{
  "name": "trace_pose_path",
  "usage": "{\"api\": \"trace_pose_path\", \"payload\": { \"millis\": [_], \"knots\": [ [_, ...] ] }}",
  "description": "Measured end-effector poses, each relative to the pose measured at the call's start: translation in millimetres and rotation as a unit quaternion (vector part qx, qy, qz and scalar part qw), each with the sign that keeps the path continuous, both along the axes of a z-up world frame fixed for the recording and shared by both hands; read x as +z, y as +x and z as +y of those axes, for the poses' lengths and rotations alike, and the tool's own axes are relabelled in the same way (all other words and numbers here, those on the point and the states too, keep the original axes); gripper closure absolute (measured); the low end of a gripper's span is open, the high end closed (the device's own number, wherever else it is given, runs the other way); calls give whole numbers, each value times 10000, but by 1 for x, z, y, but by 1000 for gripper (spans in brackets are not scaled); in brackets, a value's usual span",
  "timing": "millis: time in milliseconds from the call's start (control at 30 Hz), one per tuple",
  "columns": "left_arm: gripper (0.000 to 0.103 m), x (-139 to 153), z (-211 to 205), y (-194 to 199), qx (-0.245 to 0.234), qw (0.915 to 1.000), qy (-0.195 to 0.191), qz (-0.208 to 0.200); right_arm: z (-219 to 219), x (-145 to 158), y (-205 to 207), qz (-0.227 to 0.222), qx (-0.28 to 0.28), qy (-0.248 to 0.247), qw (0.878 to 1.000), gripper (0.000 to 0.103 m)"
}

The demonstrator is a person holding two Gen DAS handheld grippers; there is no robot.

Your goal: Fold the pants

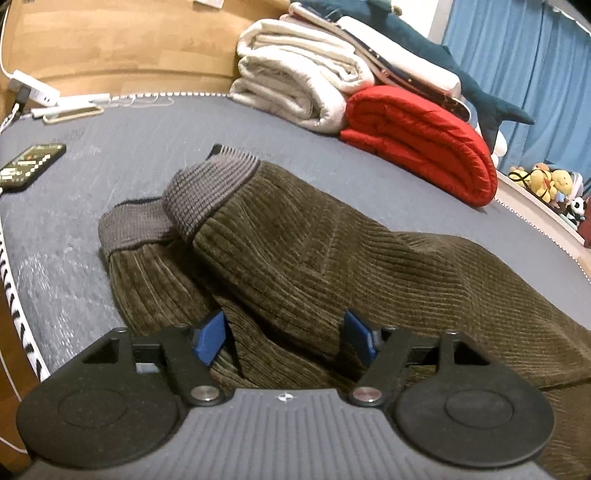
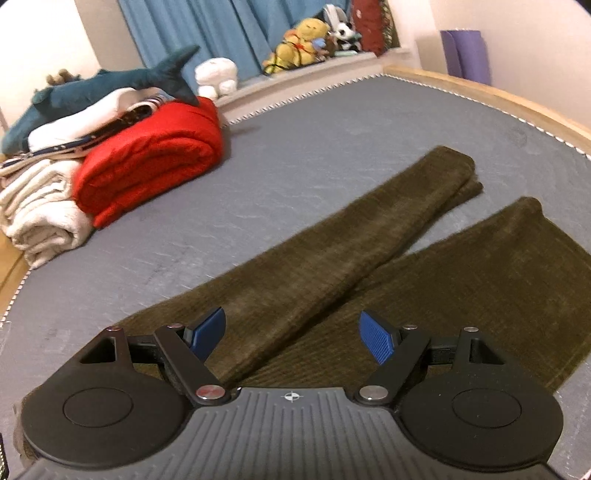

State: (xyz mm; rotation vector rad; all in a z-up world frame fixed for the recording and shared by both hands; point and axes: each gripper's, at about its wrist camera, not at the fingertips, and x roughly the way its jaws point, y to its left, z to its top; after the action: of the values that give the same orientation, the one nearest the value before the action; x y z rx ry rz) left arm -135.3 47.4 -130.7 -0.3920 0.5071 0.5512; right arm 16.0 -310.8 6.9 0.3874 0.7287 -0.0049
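Note:
Olive-brown corduroy pants (image 1: 295, 251) lie on a grey mattress (image 1: 147, 155). In the left wrist view the grey ribbed waistband (image 1: 210, 188) is bunched and raised at the far end. My left gripper (image 1: 284, 341) is open, its blue pads on either side of a raised fold of the pants. In the right wrist view the two pant legs (image 2: 332, 258) stretch away, spread apart at the cuffs. My right gripper (image 2: 293, 336) is open just above the upper legs, holding nothing.
A red folded blanket (image 1: 417, 144), white folded towels (image 1: 295, 77) and a blue plush shark (image 1: 443, 55) are stacked at the mattress's far side. A phone (image 1: 29, 166) lies at the left edge by cables. Plush toys (image 2: 310, 37) sit on a ledge under blue curtains (image 2: 192, 29).

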Motion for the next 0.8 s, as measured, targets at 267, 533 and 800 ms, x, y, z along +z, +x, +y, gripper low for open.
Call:
{"api": "trace_pose_path", "payload": {
  "millis": [267, 533, 800],
  "knots": [
    [82, 9, 11, -3, -22, 9999, 147, -58, -6, -11, -3, -288, 386, -348, 9982, 41],
    [70, 8, 18, 14, -4, 9993, -121, 360, -23, -27, 2, -50, 220, -161, 9996, 56],
    [61, 43, 44, 82, -921, 9710, -352, 2180, -18, -21, 9, -178, 308, -57, 9994, 55]
  ]
}}
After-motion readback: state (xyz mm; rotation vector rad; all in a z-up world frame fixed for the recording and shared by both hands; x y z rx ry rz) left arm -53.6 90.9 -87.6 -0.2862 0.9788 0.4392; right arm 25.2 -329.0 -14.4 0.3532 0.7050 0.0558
